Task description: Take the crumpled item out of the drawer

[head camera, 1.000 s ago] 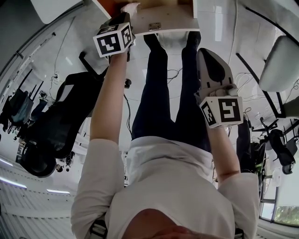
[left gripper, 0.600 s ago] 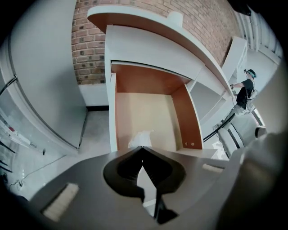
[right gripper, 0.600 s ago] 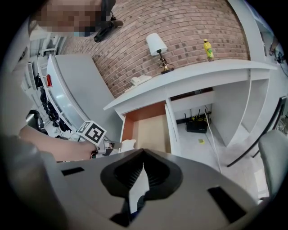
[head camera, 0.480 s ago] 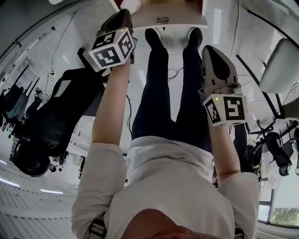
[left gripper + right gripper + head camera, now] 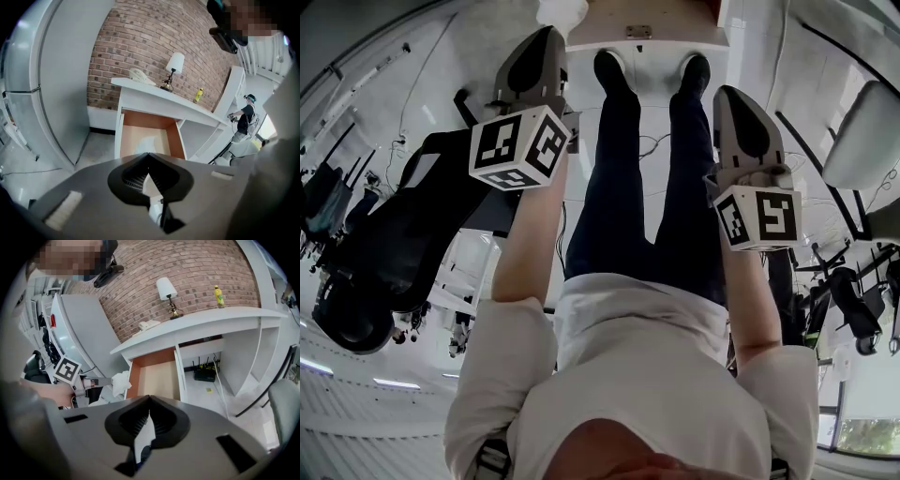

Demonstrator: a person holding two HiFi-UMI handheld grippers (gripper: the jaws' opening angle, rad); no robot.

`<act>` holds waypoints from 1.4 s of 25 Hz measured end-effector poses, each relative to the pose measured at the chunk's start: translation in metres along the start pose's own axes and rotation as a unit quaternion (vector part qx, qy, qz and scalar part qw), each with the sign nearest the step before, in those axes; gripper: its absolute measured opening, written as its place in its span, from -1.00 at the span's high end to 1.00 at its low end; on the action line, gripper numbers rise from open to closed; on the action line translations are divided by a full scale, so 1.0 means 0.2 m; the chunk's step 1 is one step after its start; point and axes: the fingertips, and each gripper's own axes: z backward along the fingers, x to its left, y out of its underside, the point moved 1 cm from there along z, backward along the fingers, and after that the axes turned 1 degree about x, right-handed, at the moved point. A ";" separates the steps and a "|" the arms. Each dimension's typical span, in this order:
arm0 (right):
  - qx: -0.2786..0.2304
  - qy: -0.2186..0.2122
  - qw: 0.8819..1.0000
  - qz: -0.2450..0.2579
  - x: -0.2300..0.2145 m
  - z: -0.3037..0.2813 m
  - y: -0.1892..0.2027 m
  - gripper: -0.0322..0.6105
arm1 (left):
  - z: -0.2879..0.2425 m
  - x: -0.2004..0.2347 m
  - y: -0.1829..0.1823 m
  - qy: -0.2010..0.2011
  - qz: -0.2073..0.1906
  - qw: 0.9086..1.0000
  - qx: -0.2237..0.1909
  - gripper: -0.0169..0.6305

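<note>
While the left gripper's (image 5: 149,154) jaws are pressing together on a fold of the crumpled item (image 5: 121,382), a white wad that is looking like paper or tissue, the rest of the wad is bulging out just past the jaw tips and hanging free of everything around it. In the right gripper view it is sitting outside the drawer (image 5: 159,377), just beside that drawer's side wall, so the taking-out is, by my reading, as good as done. The right gripper's (image 5: 150,396) jaws are meeting at the tips with nothing between them. The left gripper and its wad are lying off to the left of those jaws, with the open drawer straight ahead and below. Beyond the left jaws the same drawer is standing pulled out from under the white worktop (image 5: 197,326), its pale wooden floor showing bare in the right gripper view. Farther off on the worktop, a small lamp (image 5: 165,291) and a yellow bottle (image 5: 218,296) are standing well apart.

The wad is likely weighing next to nothing and giving way under any squeeze. It is asking for no force, only for a bite on a thick bunch of creases near its middle. A loose corner or single layer may be tearing or sliding out of the grip. If dropped, it is probably suffering no harm, though a quick swing could be shaking it loose.
</note>
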 end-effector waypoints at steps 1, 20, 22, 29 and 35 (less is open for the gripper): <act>0.000 0.000 1.000 0.003 0.00 0.00 0.00 0.87 | 0.03 -0.01 -0.01 0.001 0.001 1.000 -0.007 0.92; -0.002 0.007 1.000 0.008 0.03 -0.02 0.03 0.88 | 0.31 -0.14 0.04 0.006 -0.055 0.996 -0.067 0.92; -0.003 0.008 1.000 0.009 0.03 -0.01 0.04 0.87 | 0.32 -0.14 0.04 0.007 -0.043 0.997 -0.068 0.92; -0.015 0.006 1.000 0.017 0.04 0.03 -0.02 0.87 | 0.36 -0.14 0.02 0.008 -0.025 0.997 -0.070 0.92; -0.031 0.006 0.999 0.033 0.08 0.10 -0.13 0.88 | 0.44 -0.18 -0.06 0.011 -0.034 0.996 -0.085 0.92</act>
